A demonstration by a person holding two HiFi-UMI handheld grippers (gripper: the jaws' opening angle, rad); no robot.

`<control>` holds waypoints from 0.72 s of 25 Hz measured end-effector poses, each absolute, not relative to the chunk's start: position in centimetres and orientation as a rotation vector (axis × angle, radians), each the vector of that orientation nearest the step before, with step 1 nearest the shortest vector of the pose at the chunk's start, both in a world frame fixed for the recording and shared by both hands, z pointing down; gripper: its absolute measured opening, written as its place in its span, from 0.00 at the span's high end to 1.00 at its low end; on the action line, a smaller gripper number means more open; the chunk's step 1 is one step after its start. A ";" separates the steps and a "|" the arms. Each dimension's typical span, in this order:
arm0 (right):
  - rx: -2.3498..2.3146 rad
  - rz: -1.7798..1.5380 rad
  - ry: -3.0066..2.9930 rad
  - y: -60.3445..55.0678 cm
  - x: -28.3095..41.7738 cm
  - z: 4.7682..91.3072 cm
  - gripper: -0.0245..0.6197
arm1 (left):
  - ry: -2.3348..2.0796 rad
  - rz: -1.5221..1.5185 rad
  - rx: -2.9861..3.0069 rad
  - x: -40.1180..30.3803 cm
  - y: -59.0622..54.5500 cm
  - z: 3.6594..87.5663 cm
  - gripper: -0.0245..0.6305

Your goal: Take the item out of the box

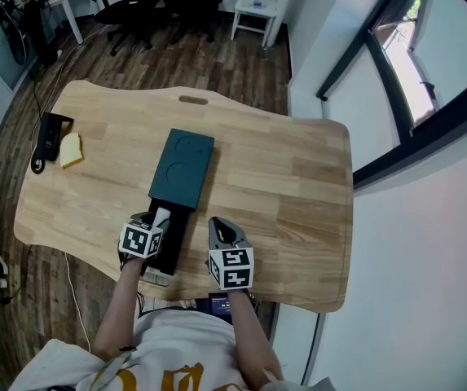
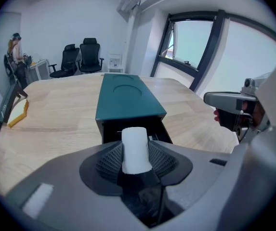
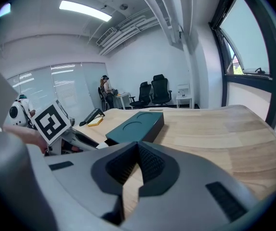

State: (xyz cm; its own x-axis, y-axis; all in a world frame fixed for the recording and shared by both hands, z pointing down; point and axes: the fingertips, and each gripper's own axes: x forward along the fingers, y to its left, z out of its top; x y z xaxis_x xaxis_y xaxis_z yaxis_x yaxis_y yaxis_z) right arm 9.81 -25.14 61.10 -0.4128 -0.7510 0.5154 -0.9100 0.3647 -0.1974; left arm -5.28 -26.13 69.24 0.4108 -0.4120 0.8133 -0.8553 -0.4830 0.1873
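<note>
Now, with the left tongs [image 2: 137,154] clamped on the white item [image 2: 136,146] at the pulled-out drawer [image 2: 112,130] of the box [image 2: 128,97], lift it straight up, clear of the drawer walls, while the right tongs [image 3: 137,166], closed and empty, hover beside the box over the surface [image 3: 234,129].

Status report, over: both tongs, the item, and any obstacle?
Left tongs shut on white roll. Right tongs shut, empty, right of drawer. Roll at open mouth of teal box. No obstacle seen.
</note>
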 end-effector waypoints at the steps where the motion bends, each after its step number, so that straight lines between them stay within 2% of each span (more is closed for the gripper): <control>1: 1.471 0.654 -2.292 -25.2 9.9 60.9 0.95 | -1.076 0.933 2.084 -5.3 -26.2 68.8 0.71; 14: 1.563 0.608 -2.213 -22.1 9.5 60.1 0.95 | -1.181 0.548 2.236 -5.7 -25.2 62.6 0.71; 18: 1.585 0.555 -2.197 -21.2 9.4 59.4 0.95 | -1.233 0.511 2.322 -6.3 -24.6 60.6 0.71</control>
